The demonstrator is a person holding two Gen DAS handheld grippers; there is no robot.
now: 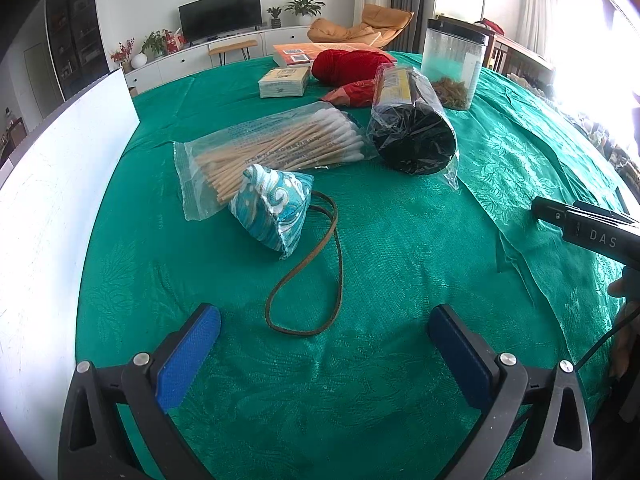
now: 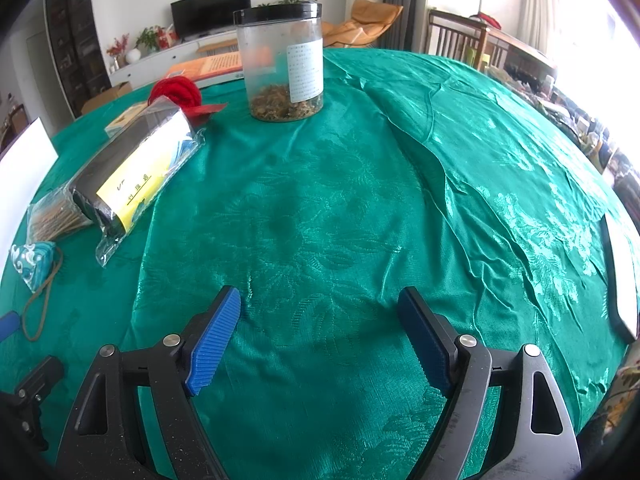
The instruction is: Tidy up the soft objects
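The blue patterned pouch (image 1: 272, 212) sits on the green cloth (image 1: 400, 264) of the surface, its tip touching a clear bag of cotton swabs (image 1: 280, 148), and its brown cord (image 1: 316, 280) loops toward our left claw (image 1: 324, 328), whose blue pads stand wide apart with only cloth between them. From the left wrist view we see the pouch in full, plus a red ball of yarn (image 1: 344, 65), a small pale box (image 1: 284, 82) and an orange book (image 1: 320, 50) farther back; the right wrist view shows the pouch (image 2: 34, 258) only at its far left edge, squeezed by the lens. A dark roll in clear wrap (image 1: 408, 124) lies just beside the swabs, and from the right wrist we read a yellow label on it (image 2: 136, 176) that the left view shows only in part. The clear jar with a black lid (image 2: 286, 60) stands upright behind, with brownish bits in its bottom. Our right claw (image 2: 320, 328) is also wide open over bare, creased cloth, holding nothing. A white board (image 1: 52, 208) stands at the left edge of the surface. Behind it the room holds a dark television (image 1: 220, 14) on a long white cabinet, potted plants (image 1: 304, 8), a tan lounge chair (image 1: 360, 26) and bright curtained windows.
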